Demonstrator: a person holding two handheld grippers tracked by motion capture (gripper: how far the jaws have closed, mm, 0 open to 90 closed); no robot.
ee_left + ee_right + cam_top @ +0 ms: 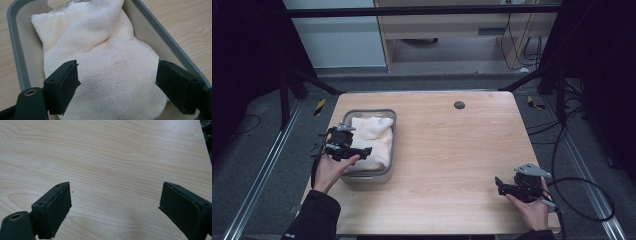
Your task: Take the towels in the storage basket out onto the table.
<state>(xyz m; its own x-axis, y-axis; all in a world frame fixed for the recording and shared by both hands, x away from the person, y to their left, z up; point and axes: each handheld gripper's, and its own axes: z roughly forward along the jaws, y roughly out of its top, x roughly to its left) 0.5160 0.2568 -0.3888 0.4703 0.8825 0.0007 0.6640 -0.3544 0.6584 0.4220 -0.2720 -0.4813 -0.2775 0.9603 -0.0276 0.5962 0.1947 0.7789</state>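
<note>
We looked from left to right. At about nine o'clock on the wooden table [447, 150] sat a grey tray [393, 145] with a soft cream towel [372, 137] bunched up inside it. The towel filled most of the tray and lay in a lumpy heap, with a fold running up its middle.

Our left gripper [362, 151] hung right over the near part of the towel. In the left gripper view its jaws stood wide apart, one on each side of the towel's fat hump [112, 82]. They held nothing. We could not tell if they touched the cloth yet.

Nobody told us the job, so we guessed. We thought the step in hand was getting ready to grab the towel, maybe to lift it out of the tray. Next, the left gripper needed to go down into the cloth and squeeze a thick bunch of it, since a thin pinch could slip.

At about four o'clock, well apart from the tray, our right gripper [502, 186] waited over bare wood. Its jaws were also spread wide and held nothing.
</note>
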